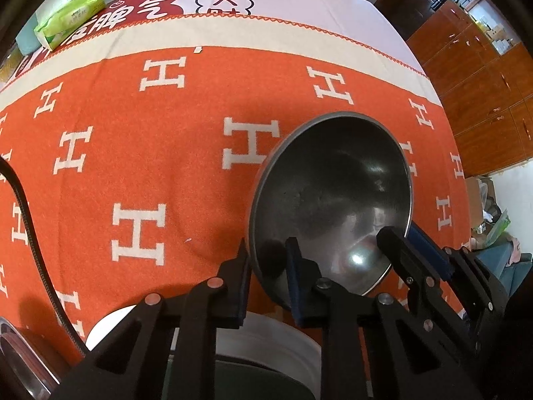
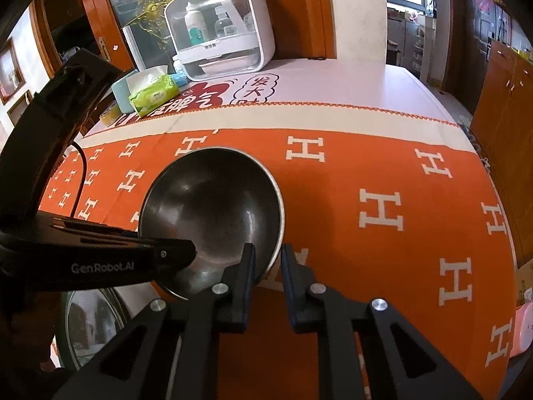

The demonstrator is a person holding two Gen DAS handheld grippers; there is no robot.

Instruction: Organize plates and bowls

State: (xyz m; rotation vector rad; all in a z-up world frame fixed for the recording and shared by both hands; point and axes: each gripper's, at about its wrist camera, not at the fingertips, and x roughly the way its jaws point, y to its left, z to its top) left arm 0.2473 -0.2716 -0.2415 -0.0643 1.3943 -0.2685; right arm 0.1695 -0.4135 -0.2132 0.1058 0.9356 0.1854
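Two grippers clamp the same steel bowl (image 1: 333, 200) by opposite sides of its rim. The left gripper (image 1: 268, 266) has its jaws closed on the near left rim, one pad outside the wall and one inside; the right gripper (image 2: 268, 260) is clenched likewise on the near right rim in its own view. In the left wrist view the right gripper's black fingers (image 1: 399, 250) reach in from the right and pinch the rim. The bowl is round, shiny and dark inside, tilted above the bench (image 2: 383, 83), which is covered by an orange woven cloth (image 1: 166, 166) patterned with white H shapes and edged in cream. Below the left gripper a white bowl (image 1: 266, 336) is mostly hidden by the fingers, and a metal dish (image 1: 20, 350) is cut off at the lower left corner. At the far edge lie a green tissue pack (image 2: 155, 95) and a white clear-fronted box (image 2: 220, 30) holding bottles.
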